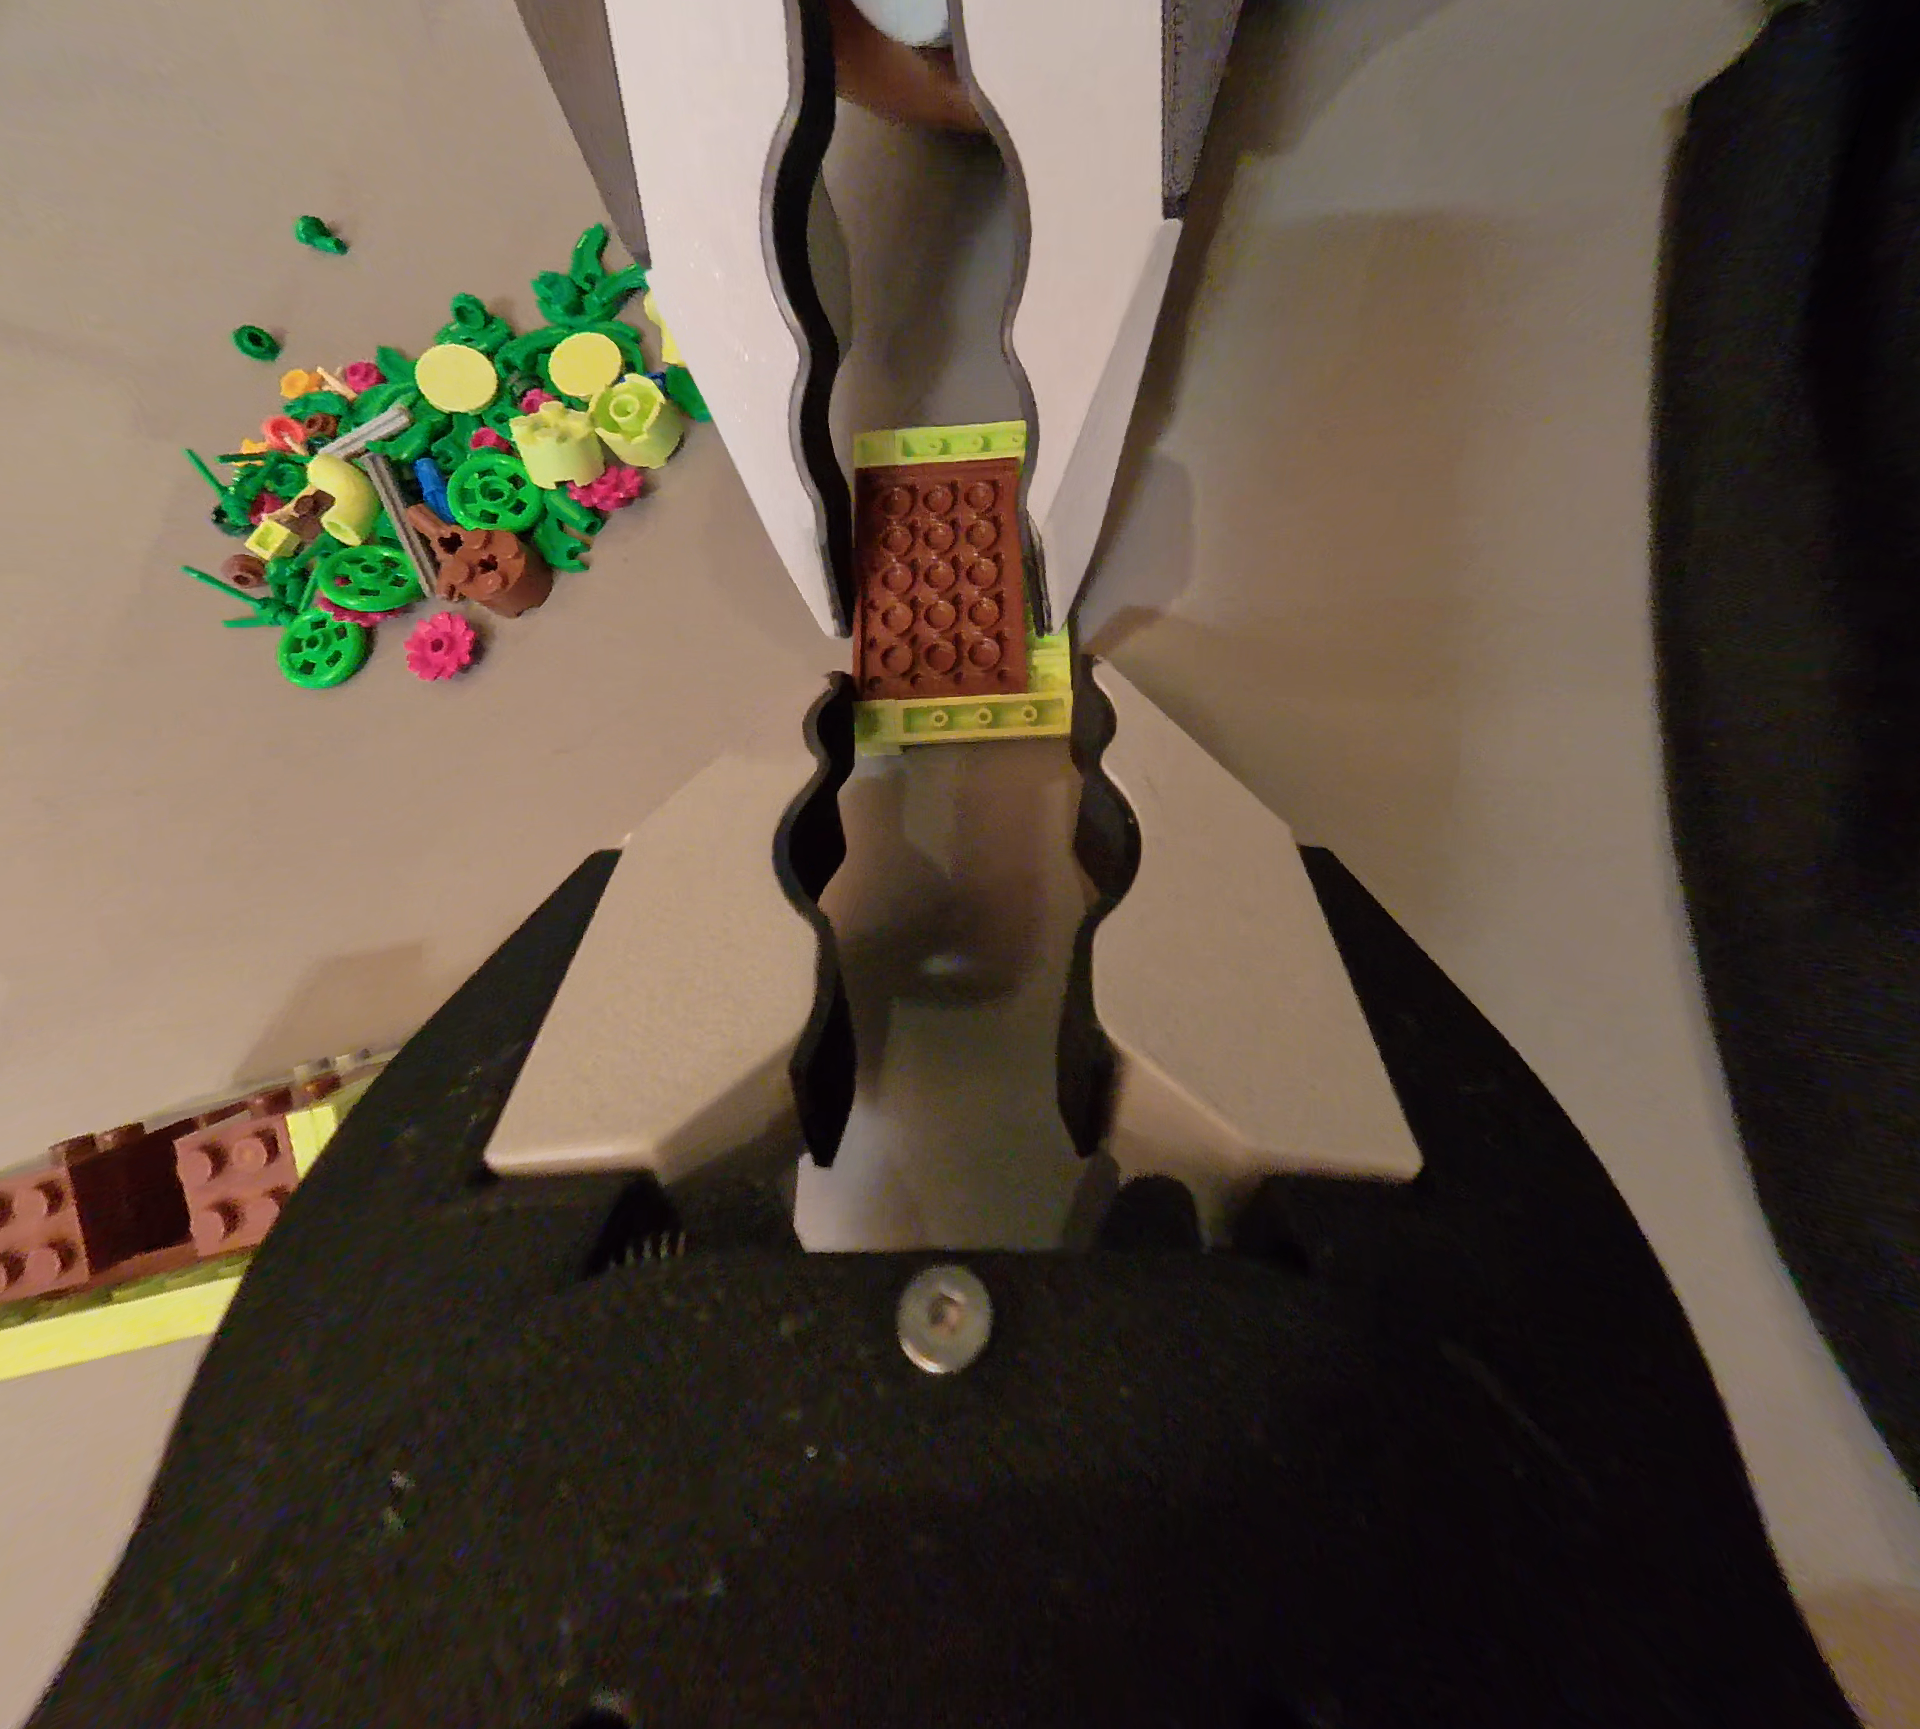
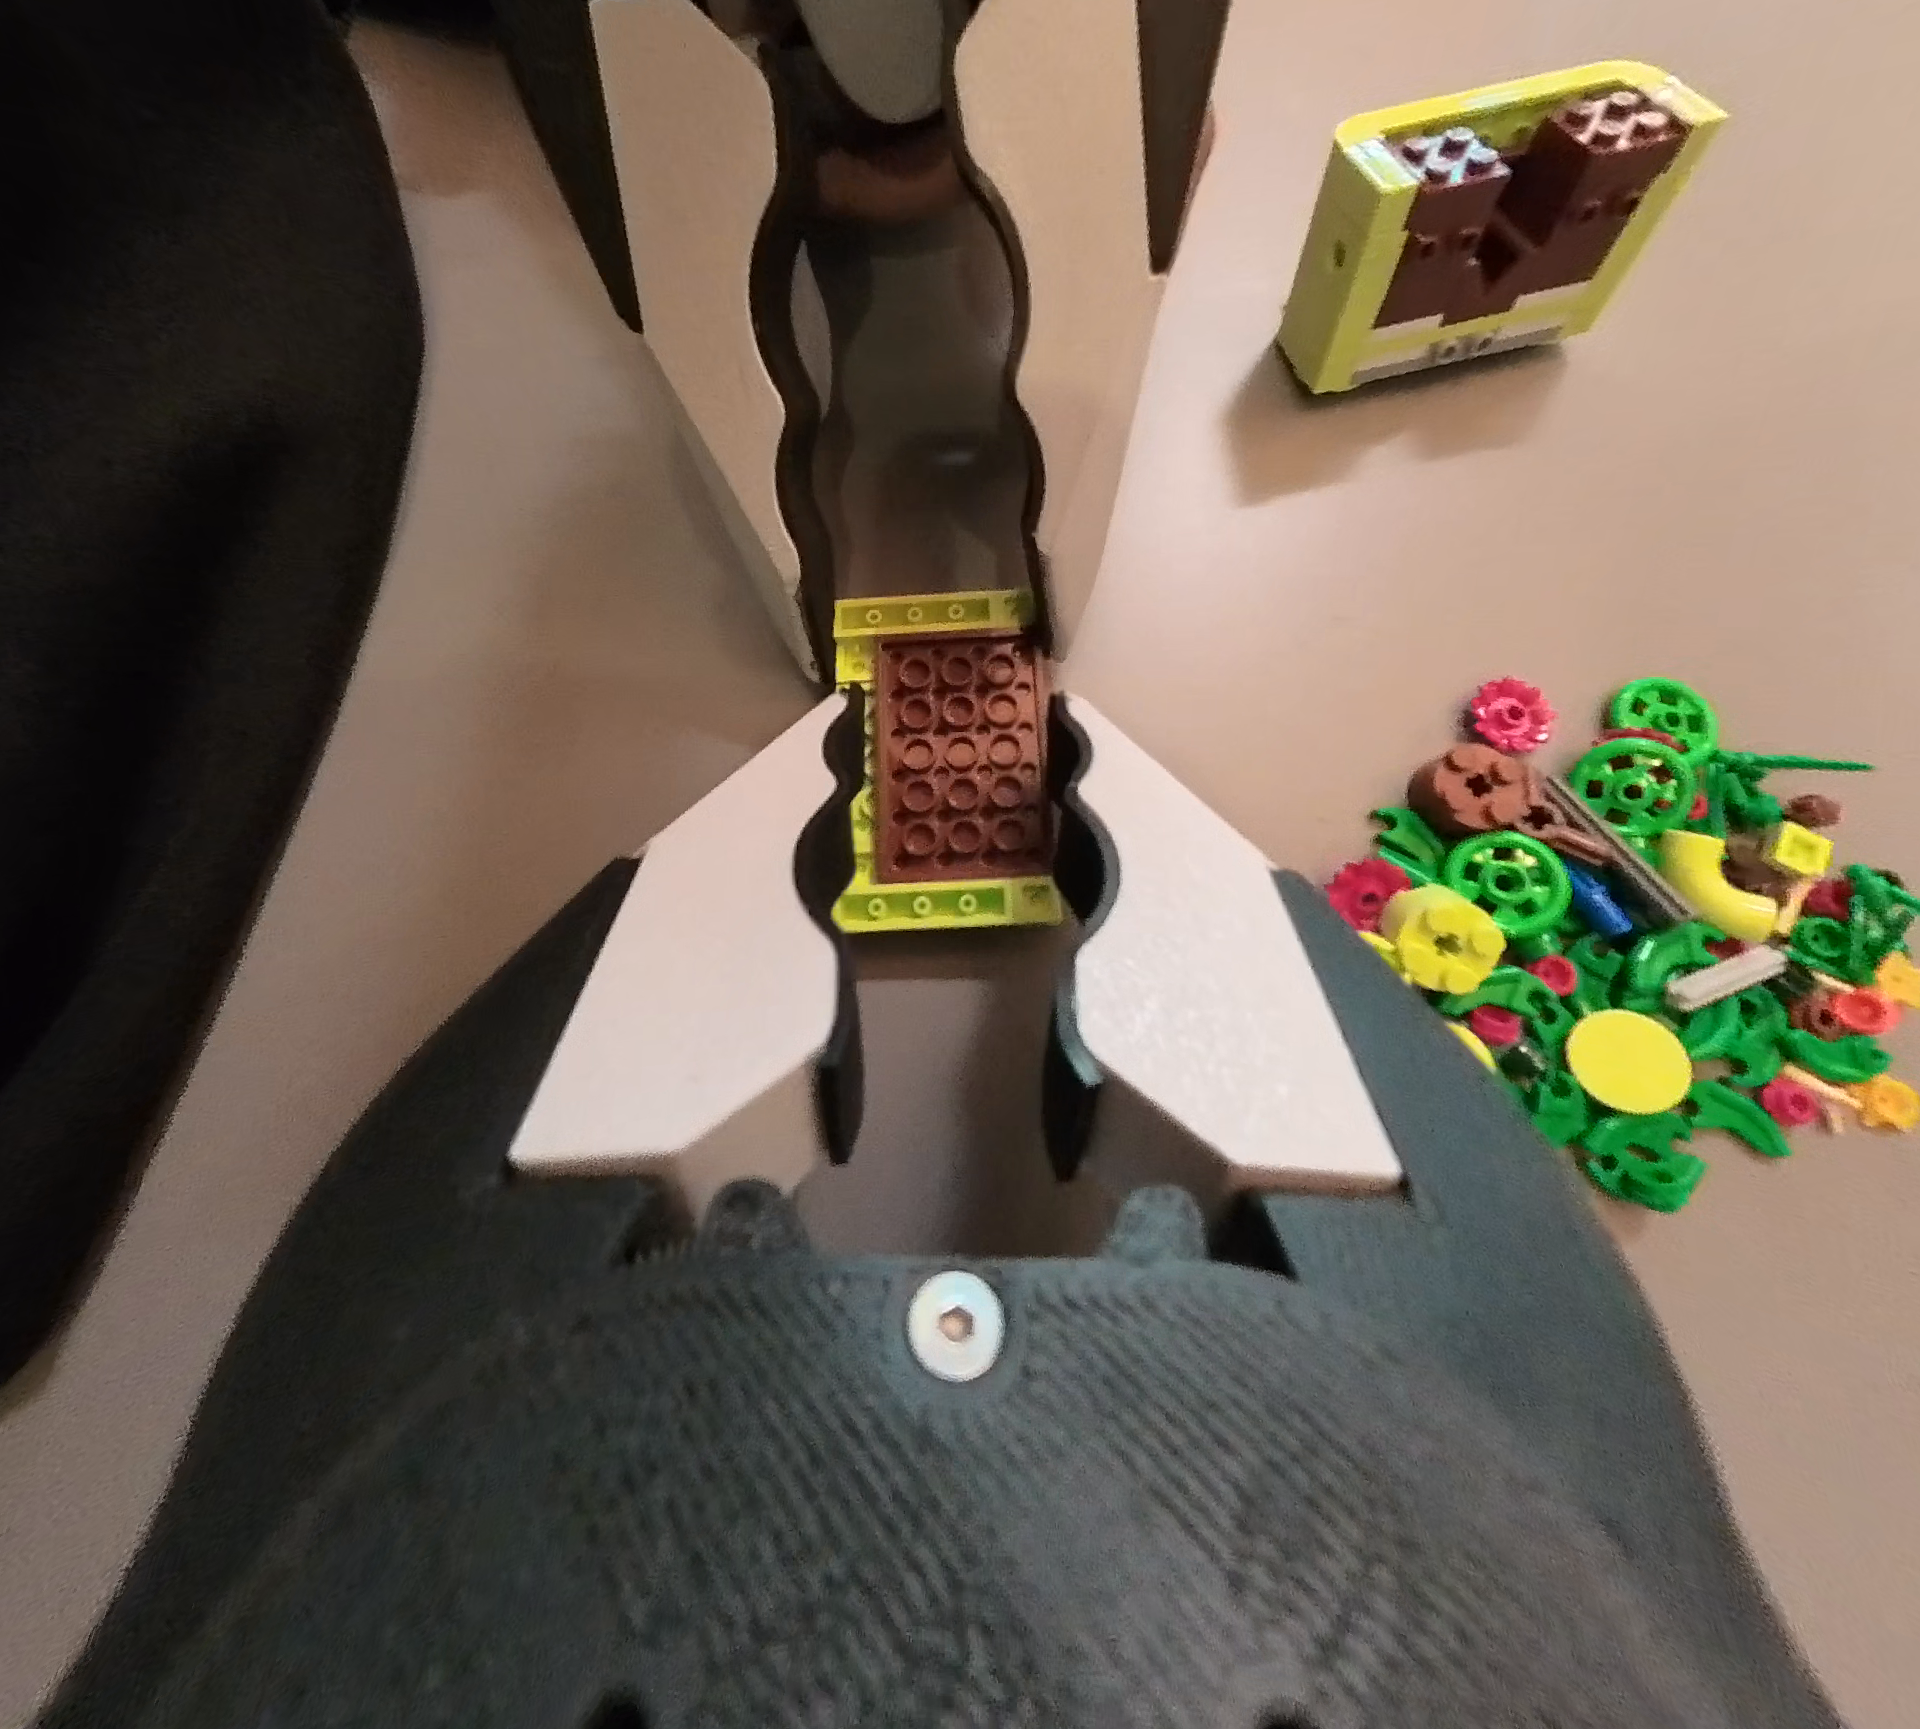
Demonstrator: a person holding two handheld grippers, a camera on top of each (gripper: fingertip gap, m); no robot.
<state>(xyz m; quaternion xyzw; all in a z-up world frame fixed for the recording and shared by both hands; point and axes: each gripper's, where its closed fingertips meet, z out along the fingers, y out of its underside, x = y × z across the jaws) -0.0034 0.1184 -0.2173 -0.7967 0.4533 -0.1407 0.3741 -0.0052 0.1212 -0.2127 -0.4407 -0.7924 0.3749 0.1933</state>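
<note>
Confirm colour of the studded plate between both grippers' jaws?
Reddish-brown studded plate in a lime-green frame; sharpest in the left wrist view.

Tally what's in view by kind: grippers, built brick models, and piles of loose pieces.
Grippers: 2, left gripper and right gripper
Brick models: 2, held model gripped by both, framed model on the table
Piles: 1, loose-piece pile
Total: 5
</note>
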